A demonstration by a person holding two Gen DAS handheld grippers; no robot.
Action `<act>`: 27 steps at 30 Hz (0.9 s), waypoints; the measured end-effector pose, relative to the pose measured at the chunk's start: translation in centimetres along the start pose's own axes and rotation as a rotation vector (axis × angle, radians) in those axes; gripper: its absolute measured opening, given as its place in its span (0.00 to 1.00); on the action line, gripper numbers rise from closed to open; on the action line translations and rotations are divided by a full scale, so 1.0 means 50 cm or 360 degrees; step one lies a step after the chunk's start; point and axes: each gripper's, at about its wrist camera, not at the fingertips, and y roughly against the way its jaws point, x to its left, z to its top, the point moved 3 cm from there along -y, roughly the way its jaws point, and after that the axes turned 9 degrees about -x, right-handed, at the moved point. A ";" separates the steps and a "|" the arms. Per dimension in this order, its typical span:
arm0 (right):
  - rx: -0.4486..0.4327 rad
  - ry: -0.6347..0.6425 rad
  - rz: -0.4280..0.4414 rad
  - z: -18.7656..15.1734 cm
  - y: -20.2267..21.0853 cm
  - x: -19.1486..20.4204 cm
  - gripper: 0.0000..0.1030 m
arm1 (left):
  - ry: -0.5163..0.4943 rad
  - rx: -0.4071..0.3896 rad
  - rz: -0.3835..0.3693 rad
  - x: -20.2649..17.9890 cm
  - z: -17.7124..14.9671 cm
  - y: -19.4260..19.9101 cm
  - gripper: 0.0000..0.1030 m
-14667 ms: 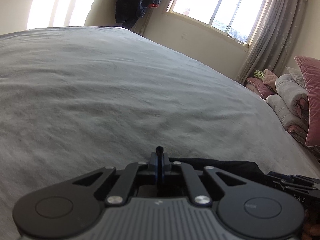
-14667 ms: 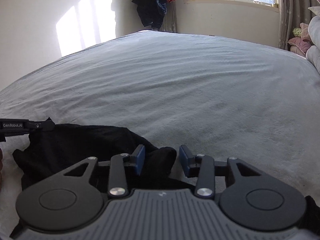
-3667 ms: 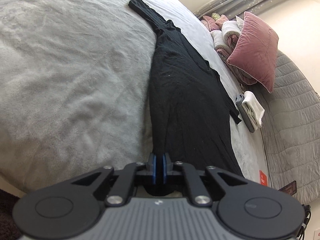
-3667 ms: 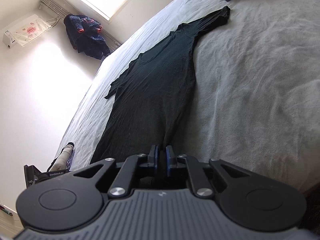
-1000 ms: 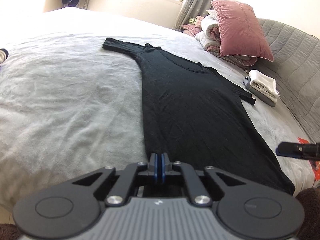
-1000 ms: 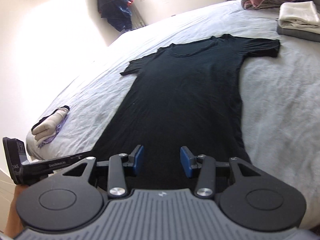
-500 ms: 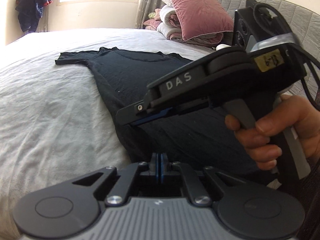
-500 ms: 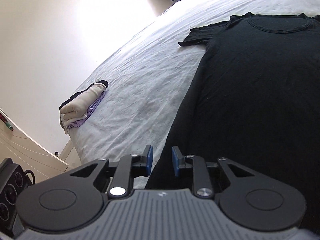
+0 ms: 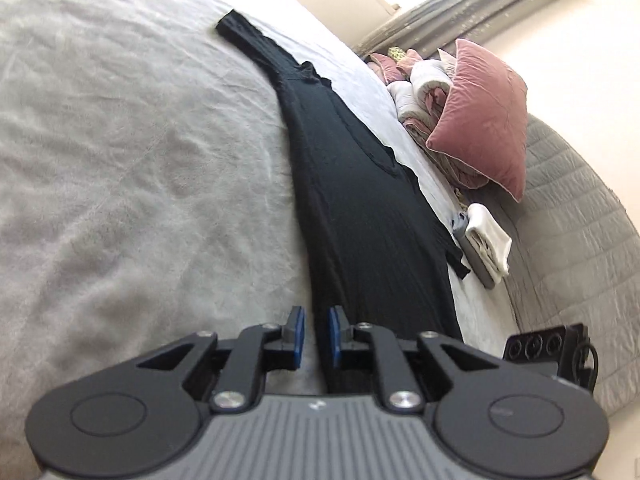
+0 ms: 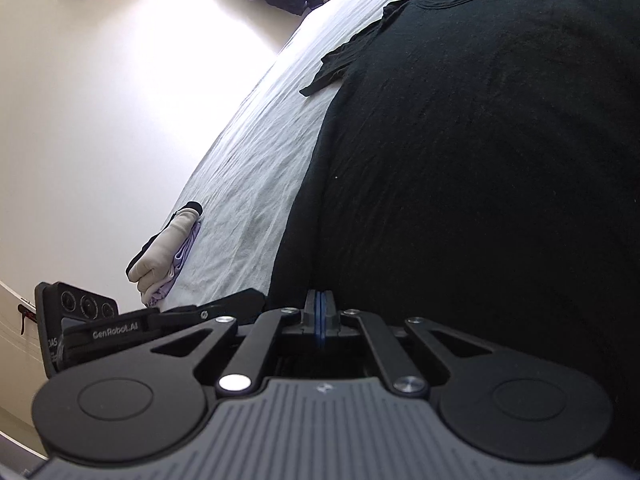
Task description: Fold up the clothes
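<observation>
Black T-shirt (image 9: 360, 208) lies flat; left hand-held gripper (image 9: 316, 330) narrowly parted, right hand-held gripper (image 10: 320, 312) pinching its hem.

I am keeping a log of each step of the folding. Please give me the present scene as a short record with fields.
surface: grey bed cover
garment: black T-shirt, spread flat along the bed
left gripper: open, pads on either side of the shirt's hem edge
right gripper: shut at the shirt's near edge; whether cloth is pinched cannot be told
folded items: white and grey pile beside one sleeve; beige and purple pile at the bed's edge
pillows: pink cushion on bedding
fold status: not yet begun
</observation>
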 end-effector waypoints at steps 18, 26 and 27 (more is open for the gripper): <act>0.0051 0.0778 -0.0111 -0.120 0.034 0.215 0.39 | 0.0062 0.0030 0.0079 -0.031 0.016 -0.031 0.00; 0.0089 0.0961 -0.0316 -0.161 0.012 0.203 0.09 | 0.0007 0.0006 0.0143 -0.035 0.024 -0.021 0.00; 0.0081 0.0939 -0.0303 -0.155 0.015 0.202 0.07 | -0.0004 -0.0006 0.0150 -0.035 0.026 -0.015 0.00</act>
